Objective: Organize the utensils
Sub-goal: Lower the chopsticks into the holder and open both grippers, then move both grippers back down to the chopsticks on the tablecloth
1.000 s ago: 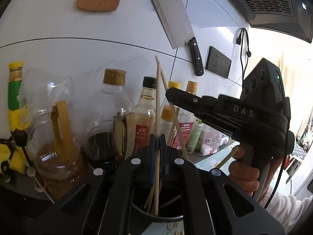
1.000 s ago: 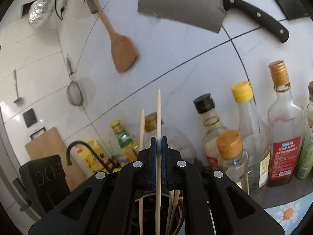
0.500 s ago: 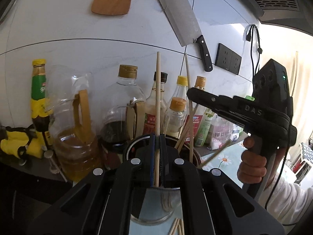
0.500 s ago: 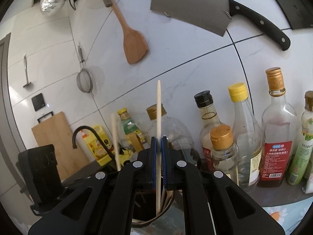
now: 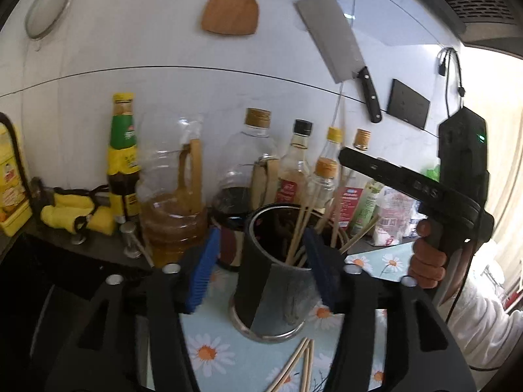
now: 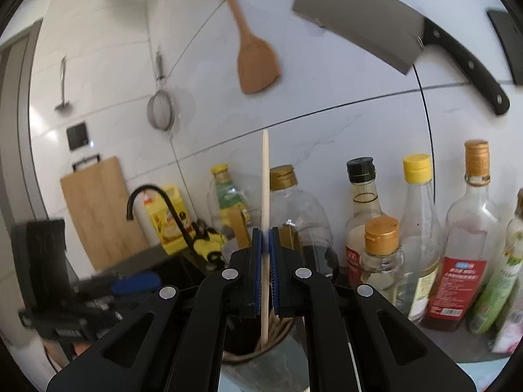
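In the left wrist view my left gripper is open and its jaws are still opening. Its blue pads press on nothing, and the dark metal utensil holder shows in the gap just beyond them. Several wooden chopsticks lean inside the holder. A few loose chopsticks lie on the daisy mat in front of it. My right gripper is shut on one upright chopstick, whose lower end dips into the holder.
Oil and sauce bottles crowd the counter right behind the holder. A cleaver and a wooden spatula hang on the tiled wall. A hand grips the right gripper's handle at the right. A cutting board leans far left.
My left gripper has opened and let go of its chopstick, which now stands in the holder, and it has drawn back. The right gripper still holds its chopstick, which sits lower over the holder.
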Action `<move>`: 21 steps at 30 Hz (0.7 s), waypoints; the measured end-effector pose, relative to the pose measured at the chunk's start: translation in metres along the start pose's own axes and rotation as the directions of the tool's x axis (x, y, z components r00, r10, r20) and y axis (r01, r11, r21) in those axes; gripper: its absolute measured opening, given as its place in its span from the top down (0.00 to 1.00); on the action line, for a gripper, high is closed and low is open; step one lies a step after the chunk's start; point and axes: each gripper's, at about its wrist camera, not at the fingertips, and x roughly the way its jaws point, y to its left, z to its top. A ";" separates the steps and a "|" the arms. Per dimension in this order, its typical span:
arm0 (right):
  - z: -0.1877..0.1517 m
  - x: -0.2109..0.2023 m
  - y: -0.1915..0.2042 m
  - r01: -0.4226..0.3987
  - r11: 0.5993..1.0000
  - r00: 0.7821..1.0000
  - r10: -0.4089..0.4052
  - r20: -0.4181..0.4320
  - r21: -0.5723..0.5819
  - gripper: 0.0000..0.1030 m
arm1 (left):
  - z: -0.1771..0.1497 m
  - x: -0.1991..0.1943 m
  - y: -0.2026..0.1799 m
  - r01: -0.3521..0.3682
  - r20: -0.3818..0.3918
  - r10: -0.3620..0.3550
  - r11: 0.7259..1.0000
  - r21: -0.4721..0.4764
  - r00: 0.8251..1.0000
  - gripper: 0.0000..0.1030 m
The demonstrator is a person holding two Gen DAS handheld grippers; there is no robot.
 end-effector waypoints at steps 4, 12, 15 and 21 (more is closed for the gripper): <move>-0.003 -0.009 0.004 0.047 0.998 0.999 -0.048 -0.020 -0.042 0.93 | -0.002 -0.009 0.001 -0.006 -0.032 0.007 0.999 0.050 0.999 0.31; -0.004 -0.024 0.018 0.230 0.969 0.973 -0.231 0.003 -0.088 0.40 | -0.008 -0.008 0.020 0.055 -0.174 -0.024 0.983 0.176 0.984 0.12; -0.005 -0.036 0.025 0.325 0.942 0.946 -0.323 0.033 -0.089 0.15 | -0.018 0.006 0.029 0.135 -0.270 -0.072 0.965 0.224 0.960 0.07; -0.020 -0.061 0.032 0.442 0.896 0.897 -0.443 0.004 -0.046 0.12 | -0.046 0.048 0.040 0.282 -0.476 -0.142 0.930 0.237 0.868 0.06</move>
